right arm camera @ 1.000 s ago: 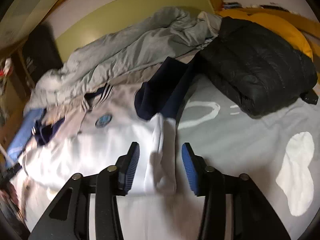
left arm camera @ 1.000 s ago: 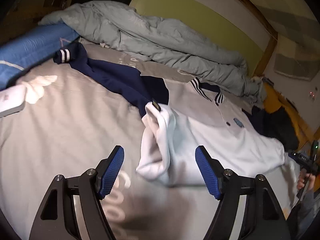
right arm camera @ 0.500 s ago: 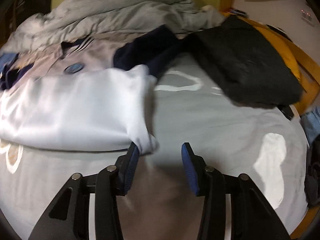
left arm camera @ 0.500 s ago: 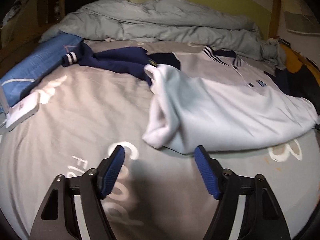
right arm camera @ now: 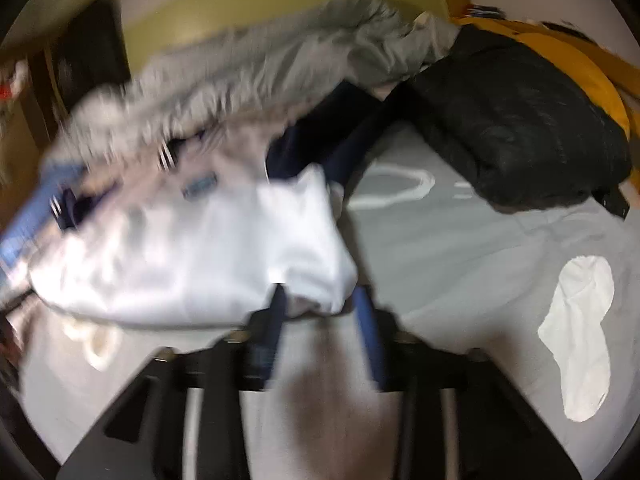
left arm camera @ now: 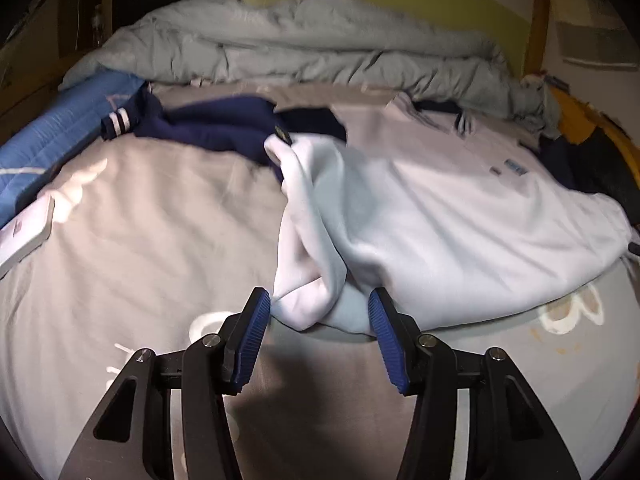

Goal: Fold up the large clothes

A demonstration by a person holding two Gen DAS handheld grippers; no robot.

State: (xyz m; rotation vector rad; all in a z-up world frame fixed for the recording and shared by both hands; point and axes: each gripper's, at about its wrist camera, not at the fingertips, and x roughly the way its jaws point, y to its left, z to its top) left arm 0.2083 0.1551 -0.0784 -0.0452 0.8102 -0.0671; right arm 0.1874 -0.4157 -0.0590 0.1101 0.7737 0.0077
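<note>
While the left gripper (left arm camera: 318, 330) hung low over the bed (left arm camera: 140, 240), its blue-padded jaws stood spread, one on either side of the near bunched corner of the white sweatshirt (left arm camera: 440, 232); whether either pad touched the cloth could not be told. That corner lay rumpled into thick folds on the grey sheet, and from it the white body of the garment stretched away to the right and far side, with a small blue badge on the chest. Its navy sleeve (left arm camera: 208, 128), ending in a striped cuff, trailed to the far left, beside a blue quilted pillow (left arm camera: 48, 140). A white box (left arm camera: 24, 236) lay at the left edge, and a crumpled grey duvet (left arm camera: 320, 52) was heaped along the far side against a green wall.

In the right wrist view, much blurred, the right gripper (right arm camera: 320, 320) had its jaws parted around the other lower corner of the sweatshirt (right arm camera: 200, 256), the white cloth lying between the pads; a firm pinch could not be made out. Beyond it the other navy sleeve (right arm camera: 320, 140) ran far, toward a black puffer jacket (right arm camera: 520, 128) on the far right, with yellow cloth (right arm camera: 568, 52) behind it.
</note>
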